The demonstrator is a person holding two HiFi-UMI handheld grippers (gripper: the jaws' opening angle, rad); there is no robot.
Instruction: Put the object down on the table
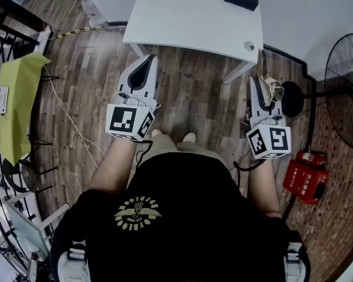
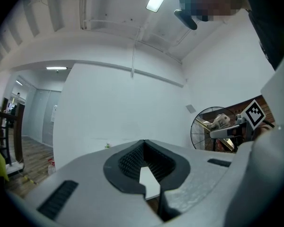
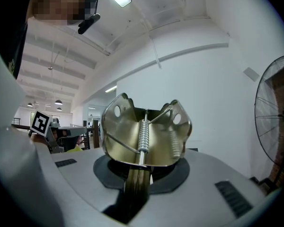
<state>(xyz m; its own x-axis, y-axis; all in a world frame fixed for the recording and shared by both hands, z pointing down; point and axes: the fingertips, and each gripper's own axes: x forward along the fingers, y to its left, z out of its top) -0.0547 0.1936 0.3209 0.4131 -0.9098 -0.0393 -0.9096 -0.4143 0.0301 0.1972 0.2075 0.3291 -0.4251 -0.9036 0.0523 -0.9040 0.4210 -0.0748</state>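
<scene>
Carry step: right tool (image 1: 262,90) clenched on the brass spring clip (image 3: 144,134), left tool (image 1: 146,66) closed and empty — next, reach the white counter (image 1: 188,16) at twelve o'clock, lower, release.

Wood floor (image 1: 188,93), white table (image 1: 182,16), standing fan (image 1: 348,98)

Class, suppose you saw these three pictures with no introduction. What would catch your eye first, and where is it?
First comes the brass-coloured spring clip, pinched in the right gripper and filling the middle of the right gripper view. In the head view, the white table stands bright ahead against the dark wood floor. The red box sits on the floor at far right, below the standing fan.
</scene>
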